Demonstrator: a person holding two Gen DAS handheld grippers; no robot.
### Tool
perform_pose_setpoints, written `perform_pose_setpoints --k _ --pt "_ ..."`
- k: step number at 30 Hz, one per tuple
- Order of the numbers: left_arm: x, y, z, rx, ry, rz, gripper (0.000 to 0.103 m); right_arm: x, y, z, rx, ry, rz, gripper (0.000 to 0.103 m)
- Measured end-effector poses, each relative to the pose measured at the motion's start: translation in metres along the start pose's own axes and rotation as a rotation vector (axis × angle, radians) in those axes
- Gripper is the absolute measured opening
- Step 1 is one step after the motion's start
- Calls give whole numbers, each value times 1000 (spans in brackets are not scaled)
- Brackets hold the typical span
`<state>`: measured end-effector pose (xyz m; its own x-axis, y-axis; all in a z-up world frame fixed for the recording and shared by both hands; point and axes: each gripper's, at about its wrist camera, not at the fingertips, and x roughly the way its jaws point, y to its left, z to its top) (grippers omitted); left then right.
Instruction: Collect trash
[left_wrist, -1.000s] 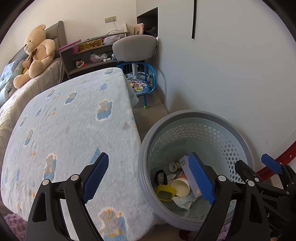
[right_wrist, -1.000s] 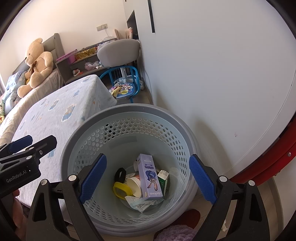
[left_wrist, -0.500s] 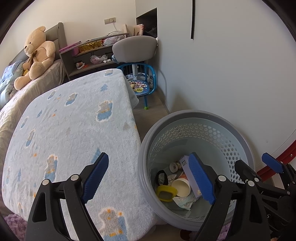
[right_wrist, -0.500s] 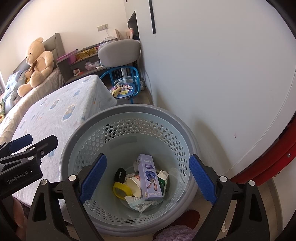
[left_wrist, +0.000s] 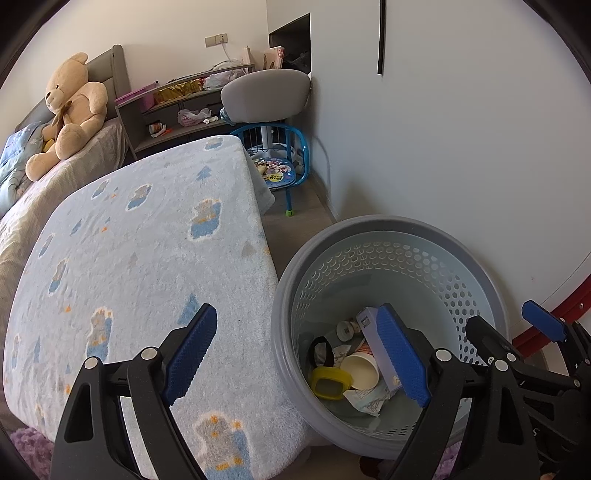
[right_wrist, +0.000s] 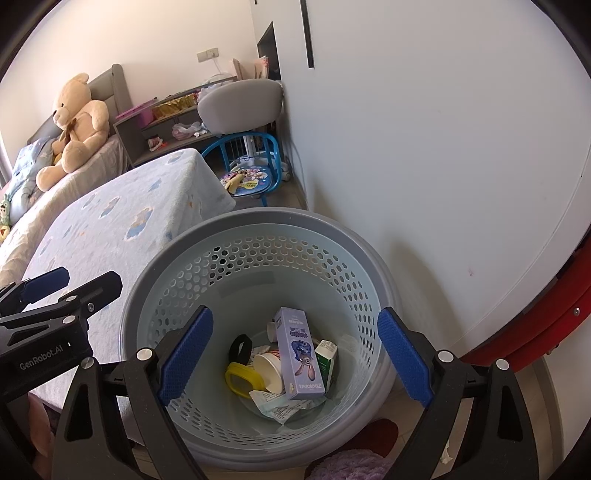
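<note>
A grey perforated trash basket stands on the floor between the bed and the wall; it also shows in the left wrist view. In it lie a purple carton, a paper cup, a yellow lid, a green-and-white box and crumpled wrappers. My right gripper is open and empty above the basket. My left gripper is open and empty over the bed edge and the basket's left rim. It shows in the right wrist view.
A bed with a light blue patterned blanket lies left of the basket. A teddy bear sits at its head. A blue child's chair, a grey chair and a shelf stand behind. A white wall is on the right.
Both grippers have barely moved; the views have shifted very slightly. The trash in the basket lies as before.
</note>
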<state>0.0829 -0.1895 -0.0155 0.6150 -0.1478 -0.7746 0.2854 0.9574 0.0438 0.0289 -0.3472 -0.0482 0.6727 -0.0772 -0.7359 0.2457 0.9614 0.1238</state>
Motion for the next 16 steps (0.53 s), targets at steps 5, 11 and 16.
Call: perform_pose_setpoints --k 5,11,16 --pt "0 0 0 1 0 0 84 0 0 0 1 0 0 89" --pt "0 1 0 -2 1 4 84 0 0 0 0 -1 0 89" --pt "1 1 1 -4 1 6 84 0 0 -1 0 -1 0 89"
